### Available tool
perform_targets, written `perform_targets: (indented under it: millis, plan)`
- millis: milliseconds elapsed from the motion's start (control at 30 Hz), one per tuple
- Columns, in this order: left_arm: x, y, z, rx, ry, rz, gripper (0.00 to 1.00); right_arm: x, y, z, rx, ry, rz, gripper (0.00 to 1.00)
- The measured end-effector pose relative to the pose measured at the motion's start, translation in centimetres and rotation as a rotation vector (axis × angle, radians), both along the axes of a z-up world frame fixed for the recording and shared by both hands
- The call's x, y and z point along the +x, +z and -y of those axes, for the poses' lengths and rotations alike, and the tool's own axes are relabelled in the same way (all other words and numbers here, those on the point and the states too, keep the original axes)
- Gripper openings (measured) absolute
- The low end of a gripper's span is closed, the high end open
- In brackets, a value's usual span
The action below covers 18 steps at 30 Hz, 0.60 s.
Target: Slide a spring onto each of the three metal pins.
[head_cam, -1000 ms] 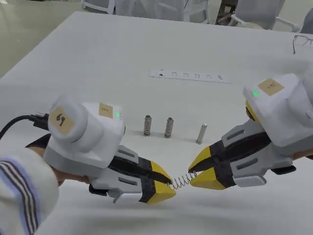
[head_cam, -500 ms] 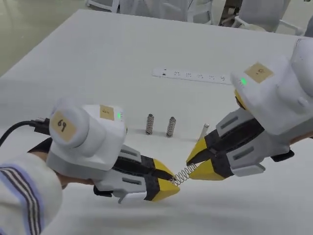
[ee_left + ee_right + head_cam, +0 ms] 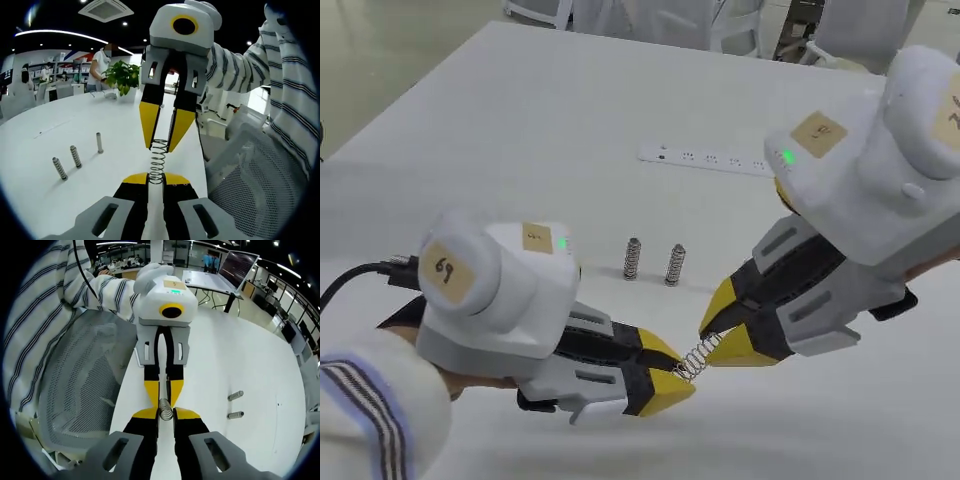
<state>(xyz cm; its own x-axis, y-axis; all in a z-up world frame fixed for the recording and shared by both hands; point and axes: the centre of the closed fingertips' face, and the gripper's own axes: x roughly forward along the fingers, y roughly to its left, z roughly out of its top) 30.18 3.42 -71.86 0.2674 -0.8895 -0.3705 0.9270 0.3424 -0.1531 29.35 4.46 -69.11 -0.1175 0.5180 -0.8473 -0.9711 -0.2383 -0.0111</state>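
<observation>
Left gripper view: our left claw and right claw each pinch an end of the spring between them; likely light, bendy, best held by one end.

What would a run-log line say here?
spring gripped at both ends | left gripper shut | right gripper shut | two pins sprung | third pin bare

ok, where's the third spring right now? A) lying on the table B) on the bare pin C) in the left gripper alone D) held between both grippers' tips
D: the spring spans from the left gripper to the right gripper, one end pinched in each.
</observation>
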Motion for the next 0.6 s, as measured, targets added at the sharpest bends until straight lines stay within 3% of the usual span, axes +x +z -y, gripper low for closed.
perform_targets:
  millis: [600]
  plan:
    - [0.27,0.27,0.8,-0.021,0.01,0.018,0.02,-0.15,0.57,-0.36,-0.029,0.032,0.018,0.08]
